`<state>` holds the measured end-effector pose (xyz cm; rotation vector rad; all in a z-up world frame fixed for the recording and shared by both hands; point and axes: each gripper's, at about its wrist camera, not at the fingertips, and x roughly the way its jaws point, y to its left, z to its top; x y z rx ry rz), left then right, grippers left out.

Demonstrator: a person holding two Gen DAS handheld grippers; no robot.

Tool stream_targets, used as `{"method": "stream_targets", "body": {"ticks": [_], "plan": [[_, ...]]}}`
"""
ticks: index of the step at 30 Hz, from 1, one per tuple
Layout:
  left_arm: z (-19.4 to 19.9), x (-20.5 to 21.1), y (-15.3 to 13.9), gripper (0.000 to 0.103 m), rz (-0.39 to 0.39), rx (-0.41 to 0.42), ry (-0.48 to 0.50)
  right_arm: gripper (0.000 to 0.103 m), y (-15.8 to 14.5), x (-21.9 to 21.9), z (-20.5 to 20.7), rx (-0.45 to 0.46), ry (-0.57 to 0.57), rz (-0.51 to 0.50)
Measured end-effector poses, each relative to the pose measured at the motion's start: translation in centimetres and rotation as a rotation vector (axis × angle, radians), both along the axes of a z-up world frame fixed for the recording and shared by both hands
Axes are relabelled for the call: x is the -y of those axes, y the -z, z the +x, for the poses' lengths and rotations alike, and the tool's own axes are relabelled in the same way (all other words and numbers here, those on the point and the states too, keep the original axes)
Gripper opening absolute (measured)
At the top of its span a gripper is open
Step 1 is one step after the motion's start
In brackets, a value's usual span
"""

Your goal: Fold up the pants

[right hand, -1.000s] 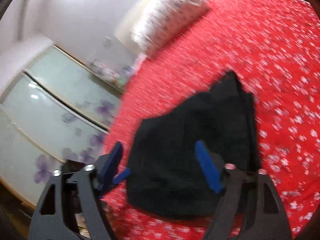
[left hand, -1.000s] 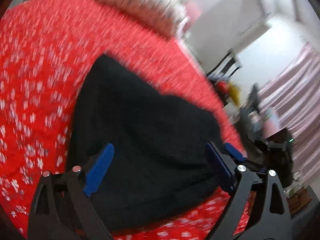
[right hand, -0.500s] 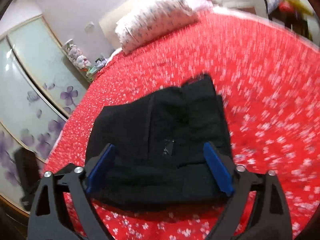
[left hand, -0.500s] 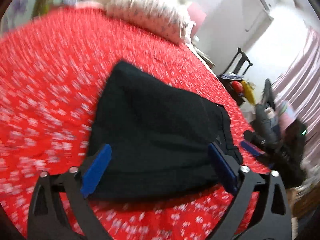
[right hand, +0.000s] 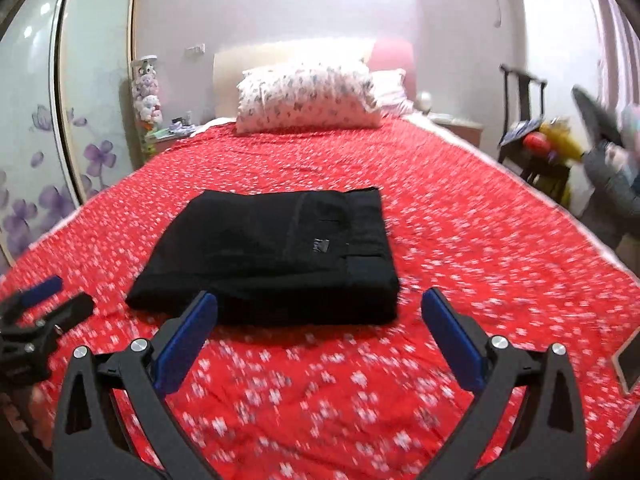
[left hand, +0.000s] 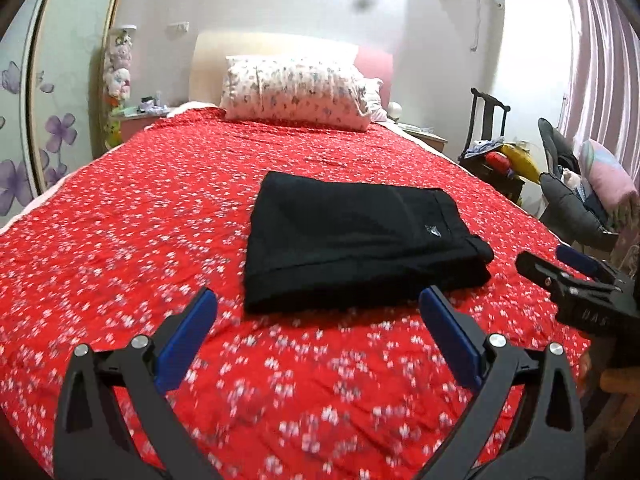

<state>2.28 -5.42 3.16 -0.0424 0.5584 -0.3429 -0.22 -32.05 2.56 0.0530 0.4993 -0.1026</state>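
Note:
Black pants (left hand: 356, 240) lie folded in a flat rectangle on the red flowered bedspread (left hand: 140, 220); they also show in the right wrist view (right hand: 272, 252). My left gripper (left hand: 318, 304) is open and empty, held just short of the pants' near edge. My right gripper (right hand: 320, 308) is open and empty, also just short of the near edge. The right gripper shows at the right edge of the left wrist view (left hand: 576, 280); the left gripper shows at the left edge of the right wrist view (right hand: 36, 312).
A flowered pillow (left hand: 296, 92) lies at the head of the bed. A wardrobe with purple flowers (right hand: 36, 152) stands on the left. A black chair (left hand: 486, 136) with clutter stands on the right. A phone-like item (right hand: 628, 360) lies at the bed's right edge.
Both grippers have pulled back from over the pants toward the foot of the bed and levelled out. The pants lie still, folded. Both grippers stay open.

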Motion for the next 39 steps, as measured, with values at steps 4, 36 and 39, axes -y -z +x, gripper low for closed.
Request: {"method": "stream_targets", "body": {"ticks": [4, 36, 39], "plan": [[-1.2, -0.3, 0.5, 0.101, 0.007, 0.010, -0.036, 0.102, 0.9, -0.8, -1.7, 0.012, 0.019, 0.003], [-1.2, 1.3, 3.0, 0.101, 0.142, 0.026, -0.074, 0.102, 3.3, -3.7, -1.8, 0.027, 0.073, -0.091], [-1.2, 1.5, 3.1, 0.101, 0.152, 0.026, -0.063, 0.102, 3.3, -3.8, -1.8, 0.022, 0.069, -0.094]]}}
